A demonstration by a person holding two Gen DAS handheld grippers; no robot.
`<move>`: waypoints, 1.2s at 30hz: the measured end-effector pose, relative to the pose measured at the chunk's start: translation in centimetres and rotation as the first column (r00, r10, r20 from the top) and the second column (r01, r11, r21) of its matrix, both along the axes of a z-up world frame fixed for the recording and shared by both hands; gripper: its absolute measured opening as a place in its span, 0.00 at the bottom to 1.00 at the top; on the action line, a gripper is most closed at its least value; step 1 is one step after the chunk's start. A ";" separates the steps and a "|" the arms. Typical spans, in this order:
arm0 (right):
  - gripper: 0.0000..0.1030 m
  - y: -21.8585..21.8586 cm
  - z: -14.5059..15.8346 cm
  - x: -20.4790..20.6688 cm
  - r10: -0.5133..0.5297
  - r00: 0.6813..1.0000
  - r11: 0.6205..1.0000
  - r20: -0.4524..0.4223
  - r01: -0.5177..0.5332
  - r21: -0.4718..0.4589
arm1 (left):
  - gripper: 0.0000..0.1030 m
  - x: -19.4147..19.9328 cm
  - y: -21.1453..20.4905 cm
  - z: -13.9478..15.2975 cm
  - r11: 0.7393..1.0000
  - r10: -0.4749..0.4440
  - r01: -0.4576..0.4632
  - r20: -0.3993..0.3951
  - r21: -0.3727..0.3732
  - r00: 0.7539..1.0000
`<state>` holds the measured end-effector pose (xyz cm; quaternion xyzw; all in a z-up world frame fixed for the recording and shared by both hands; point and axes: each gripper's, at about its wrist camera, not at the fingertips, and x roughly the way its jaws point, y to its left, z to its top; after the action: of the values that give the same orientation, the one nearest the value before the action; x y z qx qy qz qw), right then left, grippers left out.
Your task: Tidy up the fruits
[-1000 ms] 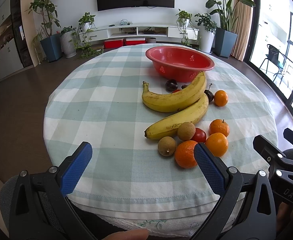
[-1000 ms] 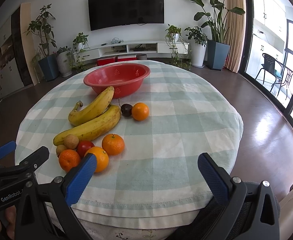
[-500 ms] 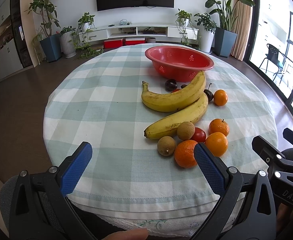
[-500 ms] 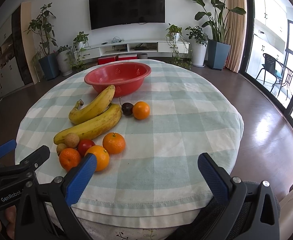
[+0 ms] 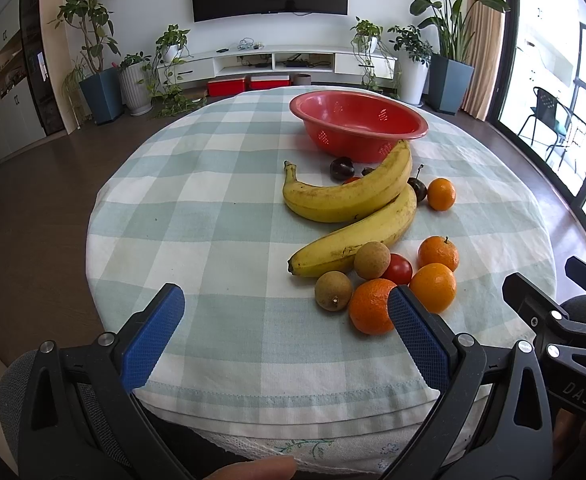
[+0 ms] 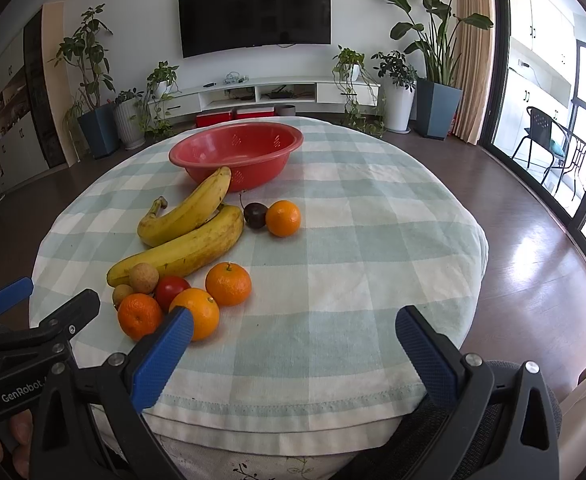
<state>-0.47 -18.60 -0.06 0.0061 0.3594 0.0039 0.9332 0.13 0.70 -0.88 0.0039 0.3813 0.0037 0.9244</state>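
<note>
Both hand-held grippers, left (image 5: 285,320) and right (image 6: 293,332), gape wide apart at the bench (image 5: 213,240) edge; fruits (image 5: 373,256) lie just beyond them.

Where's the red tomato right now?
The red tomato sits near the table's front edge, wedged among the oranges, a brown longan and the lower banana.

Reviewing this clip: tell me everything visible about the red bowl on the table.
The red bowl is a round, shallow colander-type basin that looks like plastic, with a rolled rim and small patches of drain holes in its wall. It stands upright on the checked tablecloth, toward the far side of the table, and looks empty. The tip of the upper banana lies against or just in front of its near wall; contact cannot be confirmed. Neither gripper is near it.
</note>
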 end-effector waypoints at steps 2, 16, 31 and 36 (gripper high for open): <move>1.00 0.0 0.0 0.0 0.000 1.000 1.000 0.000 0.000 0.001 | 1.00 0.0 0.0 0.1 1.000 0.001 -0.001 0.000 0.000 1.000; 1.00 -0.3 0.2 -0.7 0.020 1.000 0.998 0.013 -0.021 0.060 | 1.00 -0.6 1.9 0.4 0.990 -0.134 0.138 0.102 -0.037 0.986; 1.00 -1.1 -0.9 -0.3 0.111 0.992 0.964 -0.055 -0.094 0.247 | 1.00 -1.1 1.9 -0.9 0.953 -0.292 0.290 -0.006 -0.081 0.956; 0.94 -2.1 -1.1 0.4 0.100 0.992 0.956 -0.073 -0.076 0.285 | 0.95 -1.1 -1.5 -1.2 0.918 -0.392 0.392 0.007 -0.064 0.920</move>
<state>-0.02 -20.69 -1.17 0.1229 0.3954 0.0962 0.9051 -0.98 -0.76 -2.06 0.0505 0.3754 -0.1936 0.9050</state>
